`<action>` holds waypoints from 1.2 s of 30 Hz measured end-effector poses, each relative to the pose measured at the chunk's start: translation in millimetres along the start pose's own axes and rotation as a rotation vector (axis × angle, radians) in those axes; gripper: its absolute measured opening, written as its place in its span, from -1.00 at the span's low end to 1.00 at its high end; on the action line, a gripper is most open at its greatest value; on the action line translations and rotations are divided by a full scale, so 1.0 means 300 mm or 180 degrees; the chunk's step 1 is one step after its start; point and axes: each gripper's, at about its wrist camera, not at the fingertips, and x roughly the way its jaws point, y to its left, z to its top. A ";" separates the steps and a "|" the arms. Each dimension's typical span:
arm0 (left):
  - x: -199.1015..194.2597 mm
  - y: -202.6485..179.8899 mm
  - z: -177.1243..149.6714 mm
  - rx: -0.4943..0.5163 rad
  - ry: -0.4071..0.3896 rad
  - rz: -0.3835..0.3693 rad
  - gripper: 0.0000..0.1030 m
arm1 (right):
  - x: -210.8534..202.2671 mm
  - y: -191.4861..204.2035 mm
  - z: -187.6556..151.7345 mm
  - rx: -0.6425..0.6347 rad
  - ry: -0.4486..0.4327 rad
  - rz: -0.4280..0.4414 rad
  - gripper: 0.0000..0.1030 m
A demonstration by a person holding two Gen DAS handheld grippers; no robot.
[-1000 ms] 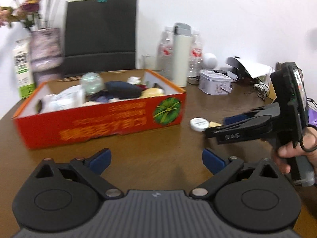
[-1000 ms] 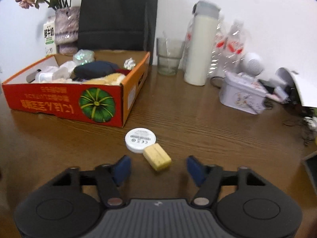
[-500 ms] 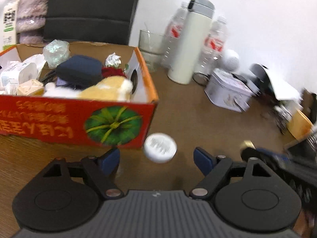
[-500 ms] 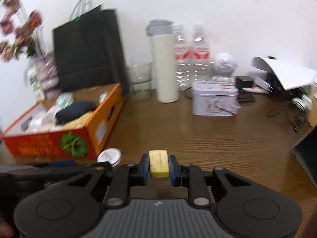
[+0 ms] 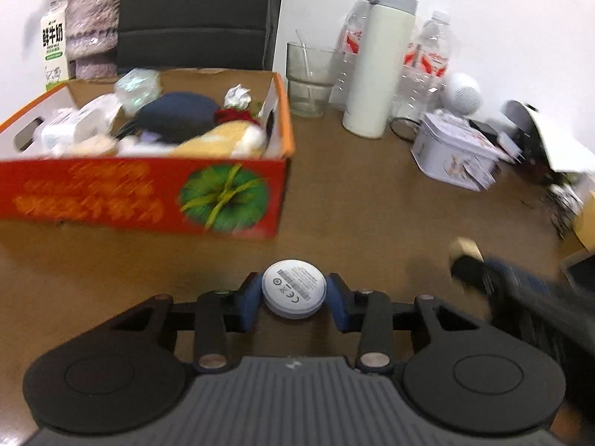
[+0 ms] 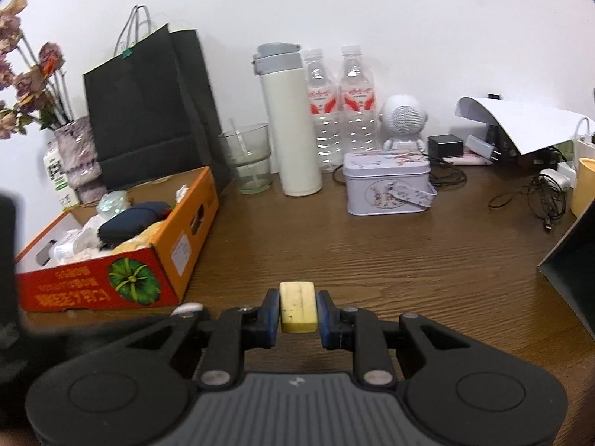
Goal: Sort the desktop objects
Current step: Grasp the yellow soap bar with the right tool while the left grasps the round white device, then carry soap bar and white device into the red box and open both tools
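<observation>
My left gripper [image 5: 294,293] is shut on a white round disc [image 5: 293,288] with a printed label, just in front of the orange box [image 5: 148,193]. My right gripper [image 6: 297,308] is shut on a yellow eraser block [image 6: 297,306], held above the wooden table [image 6: 372,252]. In the left wrist view the right gripper [image 5: 472,264] shows blurred at the right with the yellow block [image 5: 463,247] at its tip. The orange box [image 6: 111,282] holds a dark pouch [image 6: 130,221], a plush toy, crumpled foil and several other items.
At the back stand a glass [image 6: 249,160], a white thermos [image 6: 290,122], two water bottles [image 6: 340,107], a white speaker [image 6: 405,122] and a lilac tin [image 6: 386,182]. A black paper bag [image 6: 148,111], a vase and cables [image 6: 539,193] line the wall.
My left gripper closed on the white disc, which had lain on the table between its open fingers. My right gripper keeps hold of the yellow block and has lifted slightly.
</observation>
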 end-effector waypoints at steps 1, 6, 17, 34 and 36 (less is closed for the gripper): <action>-0.031 0.032 -0.029 0.0026 -0.0014 -0.0012 -0.24 | -0.001 0.008 -0.001 -0.0022 0.0001 0.0024 -0.61; -0.203 0.238 -0.133 -0.0008 -0.0084 0.0095 -0.24 | 0.012 0.084 -0.024 -0.0275 0.0099 0.0154 -0.61; -0.464 0.615 -0.235 -0.0053 -0.0310 0.0312 -0.24 | -0.060 0.374 -0.150 -0.0754 0.0253 0.0688 -0.61; -0.772 0.703 -0.426 0.0256 -0.0640 -0.0029 -0.24 | -0.553 0.628 -0.497 -0.0706 0.0143 0.0685 -0.61; -0.812 0.701 -0.451 0.0235 -0.0716 -0.0050 -0.24 | -0.599 0.621 -0.514 -0.0756 0.0121 0.0573 -0.61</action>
